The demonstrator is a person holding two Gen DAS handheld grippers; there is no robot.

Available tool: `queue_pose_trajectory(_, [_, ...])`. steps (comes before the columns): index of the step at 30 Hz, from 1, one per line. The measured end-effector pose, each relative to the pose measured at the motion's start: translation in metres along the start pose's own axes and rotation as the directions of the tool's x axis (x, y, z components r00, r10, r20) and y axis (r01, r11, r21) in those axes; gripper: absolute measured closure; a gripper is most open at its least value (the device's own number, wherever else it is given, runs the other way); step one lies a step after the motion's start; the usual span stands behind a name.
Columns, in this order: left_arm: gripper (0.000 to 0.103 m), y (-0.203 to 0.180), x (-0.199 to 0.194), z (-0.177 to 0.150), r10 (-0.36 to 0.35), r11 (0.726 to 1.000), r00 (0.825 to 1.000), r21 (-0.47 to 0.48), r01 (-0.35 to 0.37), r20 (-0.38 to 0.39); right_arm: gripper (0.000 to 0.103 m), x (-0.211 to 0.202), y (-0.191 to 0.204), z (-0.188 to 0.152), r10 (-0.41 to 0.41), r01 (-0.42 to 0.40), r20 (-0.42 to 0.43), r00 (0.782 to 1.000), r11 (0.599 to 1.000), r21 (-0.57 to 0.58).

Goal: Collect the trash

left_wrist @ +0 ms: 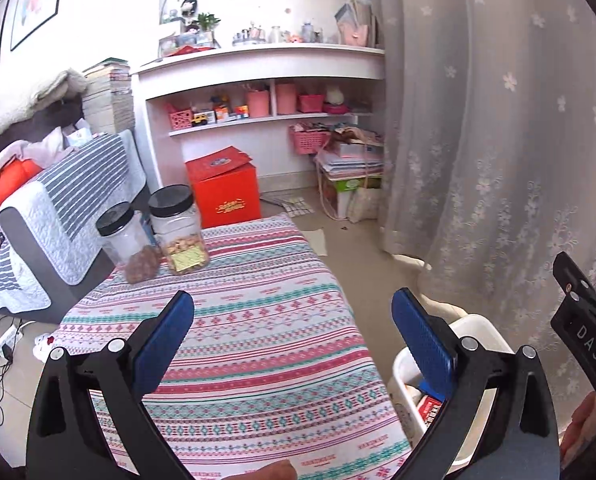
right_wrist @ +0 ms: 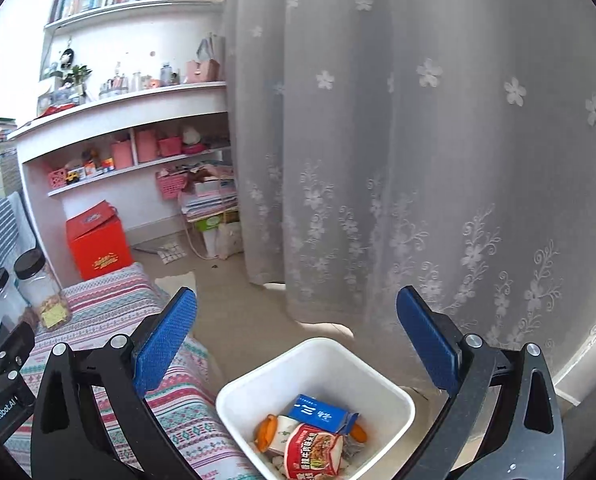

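Observation:
A white trash bin [right_wrist: 397, 396] stands on the floor beside the table. It holds a blue carton [right_wrist: 321, 416], a red snack packet [right_wrist: 313, 456] and orange wrappers [right_wrist: 264, 434]. My right gripper [right_wrist: 296, 330] is open and empty above the bin. My left gripper [left_wrist: 292, 332] is open and empty over the patterned tablecloth [left_wrist: 258, 320]. The bin also shows in the left wrist view [left_wrist: 479, 326], at the lower right behind the right finger.
Two black-lidded plastic jars [left_wrist: 180, 232] with snacks stand at the table's far left corner. A sofa with striped covers [left_wrist: 70, 200] lies left. A red box [left_wrist: 228, 188], white shelves [left_wrist: 266, 64] and a floral curtain [left_wrist: 497, 140] lie beyond.

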State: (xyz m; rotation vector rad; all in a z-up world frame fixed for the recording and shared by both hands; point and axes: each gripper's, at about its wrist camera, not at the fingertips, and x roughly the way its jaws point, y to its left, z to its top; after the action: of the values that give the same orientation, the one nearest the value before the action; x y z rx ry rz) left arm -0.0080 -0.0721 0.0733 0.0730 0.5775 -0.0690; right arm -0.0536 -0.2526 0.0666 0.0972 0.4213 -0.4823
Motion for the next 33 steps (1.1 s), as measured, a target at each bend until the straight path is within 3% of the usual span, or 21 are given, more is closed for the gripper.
queue_pose_trajectory(8, [0.007, 0.075, 0.002, -0.016, 0.06, 0.996, 0.996, -0.065, -0.065, -0.065, 0.007, -0.015, 0.075, -0.017, 0.127, -0.128, -0.019, 0.992, 0.99, -0.057])
queue_pose_trajectory(15, [0.007, 0.119, 0.02, -0.032, 0.039, 0.988, 0.987, -0.141, -0.061, -0.156, 0.007, -0.022, 0.12, -0.035, 0.144, -0.143, -0.005, 0.99, 0.979, -0.147])
queue_pose_trajectory(22, [0.007, 0.133, 0.026, -0.035, 0.108, 0.981, 0.983, -0.142, -0.13, -0.15, 0.007, -0.011, 0.142, -0.039, 0.157, -0.161, -0.039, 0.987, 0.971, -0.177])
queue_pose_trajectory(33, [0.007, 0.152, 0.032, -0.038, 0.149, 0.972, 0.975, -0.159, -0.175, -0.162, 0.007, -0.002, 0.153, -0.041, 0.18, -0.188, -0.065, 0.982, 0.966, -0.178])
